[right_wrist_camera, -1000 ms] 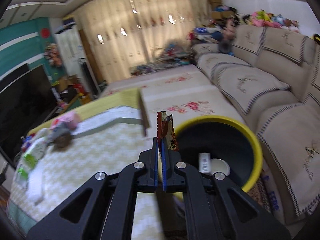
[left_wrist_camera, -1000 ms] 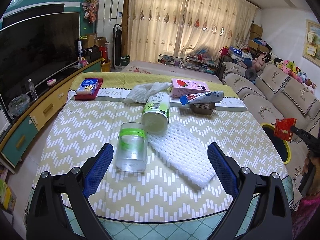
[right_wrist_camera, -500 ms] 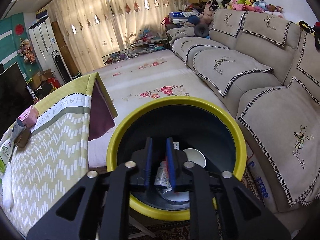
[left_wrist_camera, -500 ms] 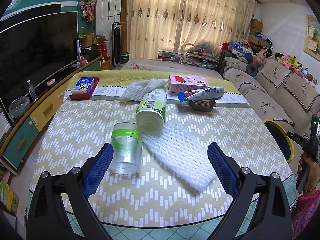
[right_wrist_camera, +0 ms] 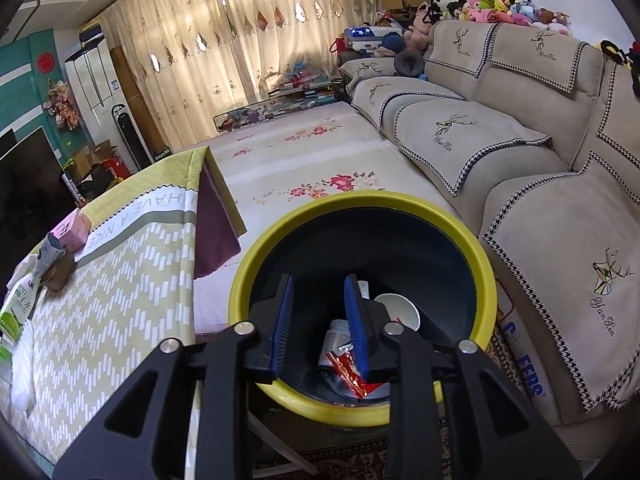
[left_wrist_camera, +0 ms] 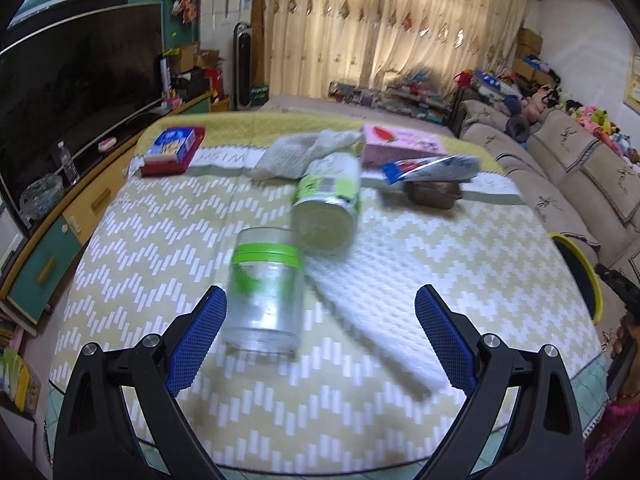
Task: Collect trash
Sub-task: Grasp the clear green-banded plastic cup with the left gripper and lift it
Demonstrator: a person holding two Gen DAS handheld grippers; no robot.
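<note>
In the left wrist view my left gripper [left_wrist_camera: 322, 312] is open and low over the table. A clear jar with a green band [left_wrist_camera: 264, 292] stands just inside its left finger, and a white foam net [left_wrist_camera: 372, 320] lies between the fingers. A green-labelled bottle [left_wrist_camera: 326, 208] lies on its side behind the jar. My right gripper [right_wrist_camera: 318, 286] hangs over the yellow-rimmed bin [right_wrist_camera: 360, 200]; its jaws are opening and hold nothing. A red wrapper [right_wrist_camera: 352, 372] lies inside the bin, beside a white cup [right_wrist_camera: 398, 308] and a small bottle [right_wrist_camera: 334, 336].
Farther back on the table are a pink box [left_wrist_camera: 400, 142], a blue-and-silver tube [left_wrist_camera: 432, 168] on a brown dish [left_wrist_camera: 434, 196], a crumpled white net [left_wrist_camera: 304, 152] and a red tray with a blue box [left_wrist_camera: 172, 148]. A sofa [right_wrist_camera: 500, 140] flanks the bin.
My right gripper came down over the bin and parted its jaws; the red wrapper it held now lies inside. My left gripper sank closer to the jar and the foam net.
</note>
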